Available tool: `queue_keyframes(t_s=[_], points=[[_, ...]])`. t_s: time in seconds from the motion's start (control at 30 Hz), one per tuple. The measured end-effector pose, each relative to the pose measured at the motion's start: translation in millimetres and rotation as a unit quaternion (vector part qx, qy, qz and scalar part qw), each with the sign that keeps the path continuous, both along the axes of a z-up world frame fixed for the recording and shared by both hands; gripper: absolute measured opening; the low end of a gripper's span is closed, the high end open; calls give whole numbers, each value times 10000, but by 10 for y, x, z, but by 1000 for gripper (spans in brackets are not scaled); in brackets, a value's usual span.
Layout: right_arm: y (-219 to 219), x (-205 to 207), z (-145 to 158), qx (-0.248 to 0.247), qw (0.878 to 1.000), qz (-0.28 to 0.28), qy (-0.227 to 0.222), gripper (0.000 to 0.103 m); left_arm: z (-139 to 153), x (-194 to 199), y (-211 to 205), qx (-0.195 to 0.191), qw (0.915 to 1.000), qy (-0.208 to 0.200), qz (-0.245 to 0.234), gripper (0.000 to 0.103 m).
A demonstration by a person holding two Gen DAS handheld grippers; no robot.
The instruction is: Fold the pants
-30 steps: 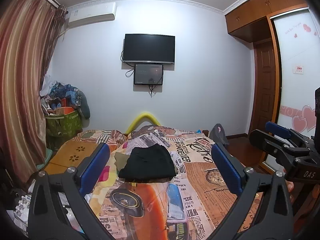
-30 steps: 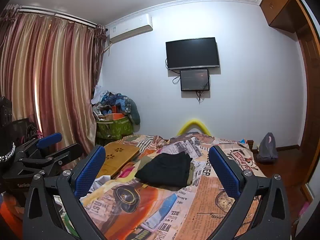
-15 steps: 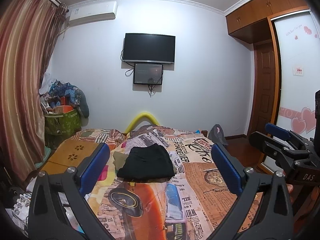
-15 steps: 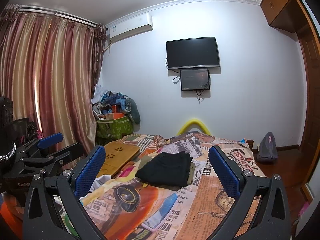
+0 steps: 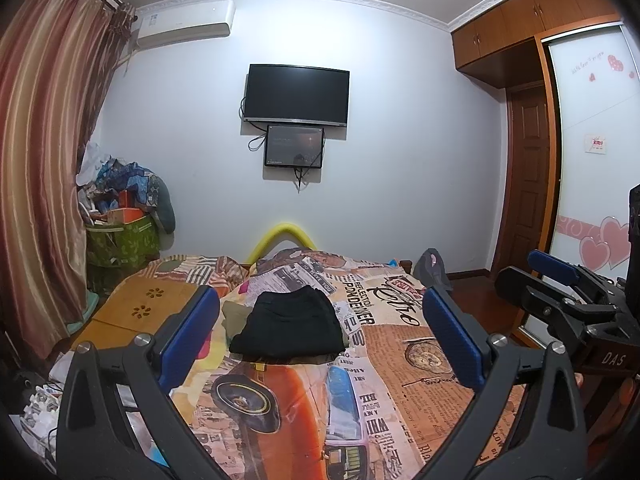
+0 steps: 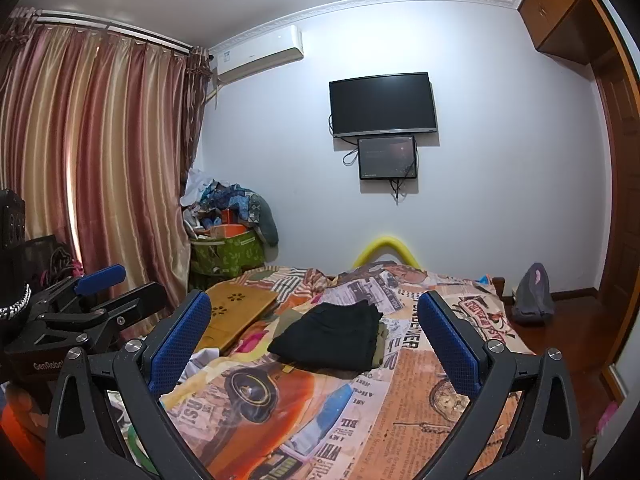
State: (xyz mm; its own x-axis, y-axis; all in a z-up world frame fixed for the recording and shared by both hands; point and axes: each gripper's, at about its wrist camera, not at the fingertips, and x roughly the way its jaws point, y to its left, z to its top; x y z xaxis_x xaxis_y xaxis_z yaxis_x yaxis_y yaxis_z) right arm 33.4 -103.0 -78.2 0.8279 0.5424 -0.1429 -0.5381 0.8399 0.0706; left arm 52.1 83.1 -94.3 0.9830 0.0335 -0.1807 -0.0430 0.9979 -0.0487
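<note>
Lying folded, black pants (image 5: 289,328) (image 6: 330,336), compact rectangle

Even indoor light; sharp; fisheye-warped edges

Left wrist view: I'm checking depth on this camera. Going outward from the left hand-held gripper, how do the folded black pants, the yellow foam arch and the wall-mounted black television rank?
1. Folded black pants, on the patterned bedspread just ahead of the left hand-held gripper.
2. Yellow foam arch, at the bed's far end.
3. Wall-mounted black television, high on the far wall.
</note>
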Motion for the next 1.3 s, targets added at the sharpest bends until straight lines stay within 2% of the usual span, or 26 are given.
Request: queue_keyframes(t_s=[1.3], points=[[-35,51,-44,26,9999,-73,115,103,-51,61,19,-108,9998,167,-57,103]])
